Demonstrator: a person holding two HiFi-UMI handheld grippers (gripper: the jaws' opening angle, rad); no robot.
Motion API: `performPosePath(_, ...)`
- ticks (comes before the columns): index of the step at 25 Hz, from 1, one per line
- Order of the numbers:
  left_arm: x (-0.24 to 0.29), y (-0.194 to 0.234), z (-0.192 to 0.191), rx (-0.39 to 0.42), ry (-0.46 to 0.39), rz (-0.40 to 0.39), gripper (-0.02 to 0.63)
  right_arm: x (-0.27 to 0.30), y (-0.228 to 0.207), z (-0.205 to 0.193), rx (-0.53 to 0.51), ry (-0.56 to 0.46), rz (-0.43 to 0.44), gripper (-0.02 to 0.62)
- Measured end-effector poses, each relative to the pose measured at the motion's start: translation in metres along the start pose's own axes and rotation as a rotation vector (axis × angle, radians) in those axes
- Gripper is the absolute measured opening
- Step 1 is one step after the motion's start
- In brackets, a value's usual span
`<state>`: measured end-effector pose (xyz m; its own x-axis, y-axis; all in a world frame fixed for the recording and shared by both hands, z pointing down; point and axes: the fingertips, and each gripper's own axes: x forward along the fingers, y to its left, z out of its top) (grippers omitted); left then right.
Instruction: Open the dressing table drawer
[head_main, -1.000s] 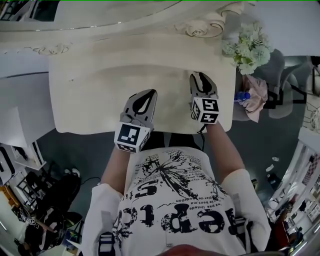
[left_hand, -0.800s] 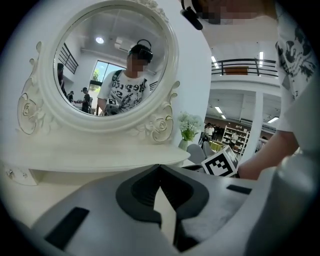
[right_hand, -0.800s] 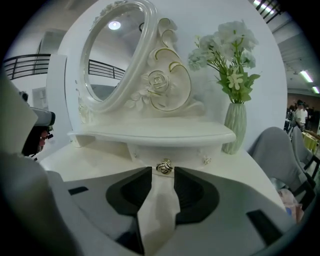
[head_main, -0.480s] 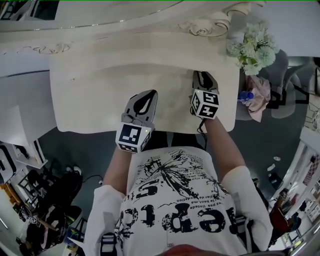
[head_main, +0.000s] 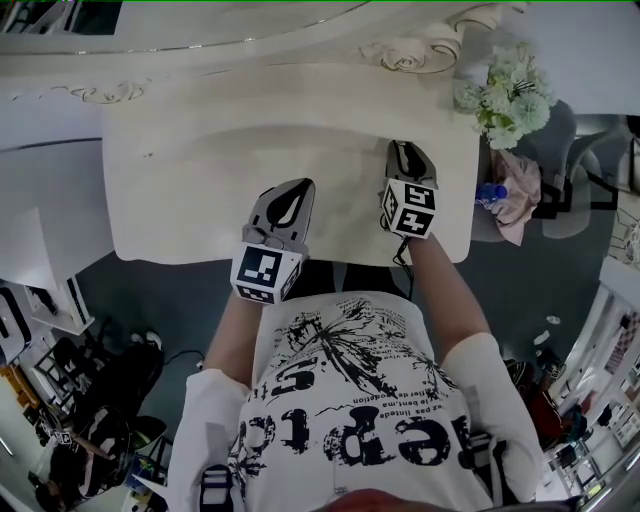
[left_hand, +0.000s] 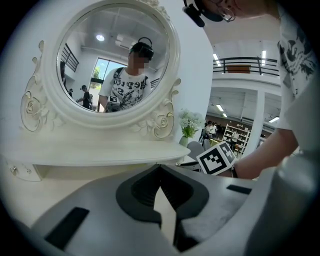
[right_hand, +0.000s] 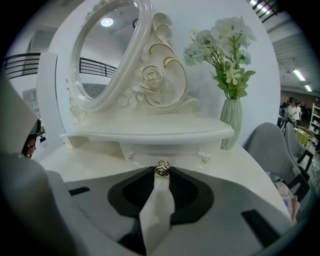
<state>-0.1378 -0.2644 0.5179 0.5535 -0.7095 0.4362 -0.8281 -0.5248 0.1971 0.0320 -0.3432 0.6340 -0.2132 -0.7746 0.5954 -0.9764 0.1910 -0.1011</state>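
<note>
Cream tabletop (head_main: 200, 190), drawer knob (right_hand: 161, 167) between right claw (right_hand: 161, 176) tips (jaws closing)

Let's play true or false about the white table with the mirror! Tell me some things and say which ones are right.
1. The flowers stand in a vase at the right end of the table. True.
2. The left gripper holds the drawer's knob. False: its jaws are together with nothing between them.
3. A gold knob sits between the jaw tips of the right gripper. True, and those jaws are closing on it.
4. The mirror is square. False: it is round.
5. The drawer is pulled wide open. False: it looks shut.
</note>
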Motion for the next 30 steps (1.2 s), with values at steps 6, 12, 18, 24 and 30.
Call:
performPosePath(6, -0.007, 0.000, -0.002, -0.005, 0.000, 0.004, 0.014, -0.014, 0.004, -0.013, -0.004, 0.017, 0.003, 0.104)
performPosePath(12, -0.010, -0.007, -0.002, -0.002, 0.003, -0.004, 0.014, -0.028, 0.009, -0.025, 0.008, 0.035, 0.002, 0.104)
performPosePath(18, -0.011, -0.013, -0.008, -0.004, 0.025, -0.008, 0.014, -0.041, 0.010, -0.034, 0.028, 0.047, 0.004, 0.104)
performPosePath(24, -0.013, -0.017, -0.015, -0.004, 0.051, -0.008, 0.014, -0.051, 0.012, -0.042, 0.052, 0.058, 0.012, 0.104)
performPosePath(30, -0.015, -0.022, -0.015, -0.005, 0.054, -0.015, 0.014, -0.059, 0.014, -0.048, 0.061, 0.067, 0.016, 0.104)
